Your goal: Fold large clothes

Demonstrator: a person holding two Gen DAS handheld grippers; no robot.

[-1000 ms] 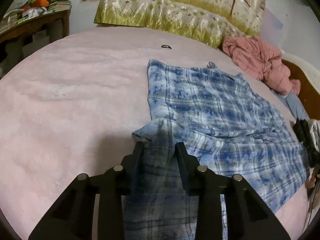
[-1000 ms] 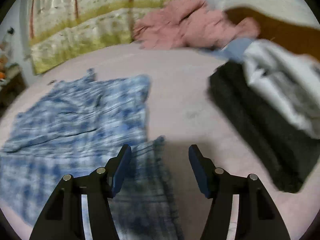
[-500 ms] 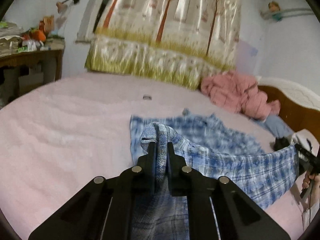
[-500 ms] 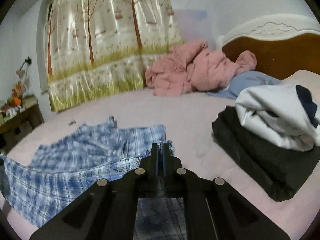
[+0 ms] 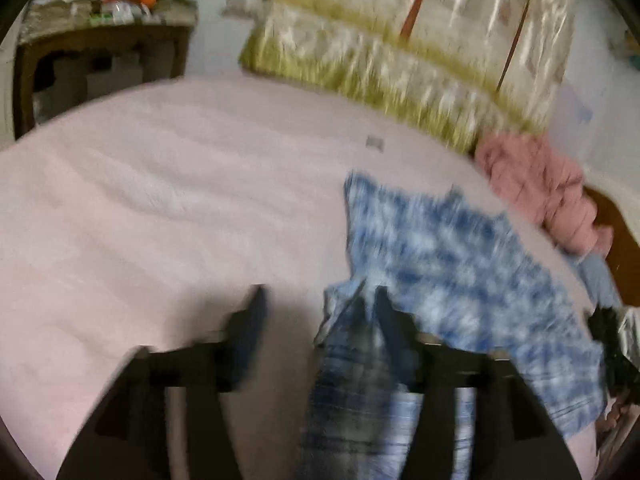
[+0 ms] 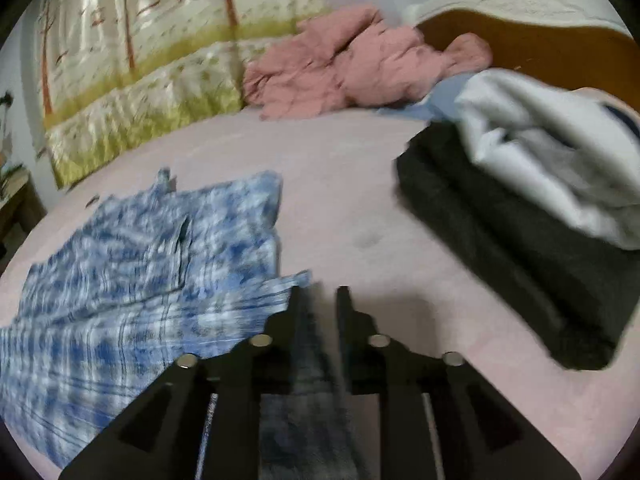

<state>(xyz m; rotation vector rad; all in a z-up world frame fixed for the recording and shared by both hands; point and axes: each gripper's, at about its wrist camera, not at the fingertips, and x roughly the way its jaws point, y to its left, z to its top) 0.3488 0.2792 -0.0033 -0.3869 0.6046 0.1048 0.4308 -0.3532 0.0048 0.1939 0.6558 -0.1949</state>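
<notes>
Both grippers have just been opening. The left gripper (image 5: 318, 308) stands wide, the blue plaid shirt (image 5: 448, 264) draped against one finger; the right gripper (image 6: 318, 304) is narrowly parted, cloth loose between. Shirt lies mid-frame on the pink bedspread (image 5: 160, 200).

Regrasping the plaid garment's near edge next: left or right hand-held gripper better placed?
Right, probably. Both pairs of jaws have just been opening. The right hand-held gripper has the plaid garment lying between its jaws; the left hand-held gripper has cloth only beside one finger, mostly over bare bedspread.
</notes>
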